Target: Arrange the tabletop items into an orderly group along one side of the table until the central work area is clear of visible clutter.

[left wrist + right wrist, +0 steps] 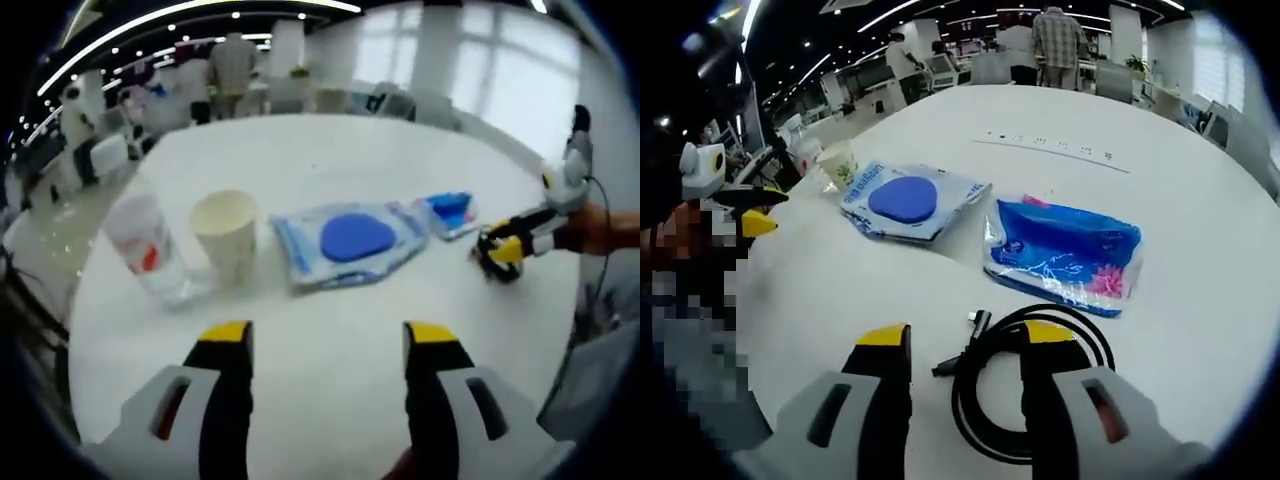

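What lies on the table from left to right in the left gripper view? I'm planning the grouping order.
Clear plastic cup → paper cup → packet with the blue disc → blue packet → right gripper.

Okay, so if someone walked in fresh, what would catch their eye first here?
Probably the bright blue disc in its clear packet mid-table, with a paper cup beside it. Next, the blue floral packet, and the coiled black cable lying between the open right gripper's jaws.
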The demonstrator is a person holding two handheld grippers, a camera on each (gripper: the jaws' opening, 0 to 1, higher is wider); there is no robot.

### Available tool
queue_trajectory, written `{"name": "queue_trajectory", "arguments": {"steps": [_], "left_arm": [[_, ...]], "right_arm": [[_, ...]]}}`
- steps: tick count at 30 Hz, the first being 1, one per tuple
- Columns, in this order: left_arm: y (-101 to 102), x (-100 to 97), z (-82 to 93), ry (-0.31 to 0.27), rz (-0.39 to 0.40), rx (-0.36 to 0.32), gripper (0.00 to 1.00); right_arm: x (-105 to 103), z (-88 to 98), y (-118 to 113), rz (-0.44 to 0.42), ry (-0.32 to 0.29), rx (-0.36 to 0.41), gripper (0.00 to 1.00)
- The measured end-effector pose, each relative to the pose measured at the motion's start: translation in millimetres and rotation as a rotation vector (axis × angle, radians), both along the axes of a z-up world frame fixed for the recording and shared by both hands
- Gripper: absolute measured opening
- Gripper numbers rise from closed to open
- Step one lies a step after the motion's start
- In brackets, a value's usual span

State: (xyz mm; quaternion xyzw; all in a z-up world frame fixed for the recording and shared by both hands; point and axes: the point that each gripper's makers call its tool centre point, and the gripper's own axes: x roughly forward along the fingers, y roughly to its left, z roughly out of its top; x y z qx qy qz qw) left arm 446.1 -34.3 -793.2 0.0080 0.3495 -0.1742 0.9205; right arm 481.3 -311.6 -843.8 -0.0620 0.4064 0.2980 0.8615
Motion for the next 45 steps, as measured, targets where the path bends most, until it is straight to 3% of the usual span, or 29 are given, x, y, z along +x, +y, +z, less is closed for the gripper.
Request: {"name": "queue_trajectory", "arguments": {"steps": [16, 27, 35, 45], "left_arm": [[-8.1, -43.1, -1.1, 0.0, -0.066, 0.016, 0.59], [-18.3, -74.5, -9.8, 0.025, -0.083, -0.005, 0.62], [-19.0, -89.2, -3.5, 0.013, -0.068, -0.025, 0.64], [-16.8, -106.2, 9.9, -0.008, -0.041, -0.056, 0.68]], "right_arm": [[-17.1, -18.1, -10.5, -0.019, 0.029, -0.024, 0.4], [-22.9, -28.7, -4.2, 0.004, 0.044, -0.033, 0.38], [-24.9, -31.9, 2.7, 0.025, 0.045, -0.037, 0.35], [-23.2, -33.0, 1.2, 0.065, 0.016, -0.1, 0.27]]}}
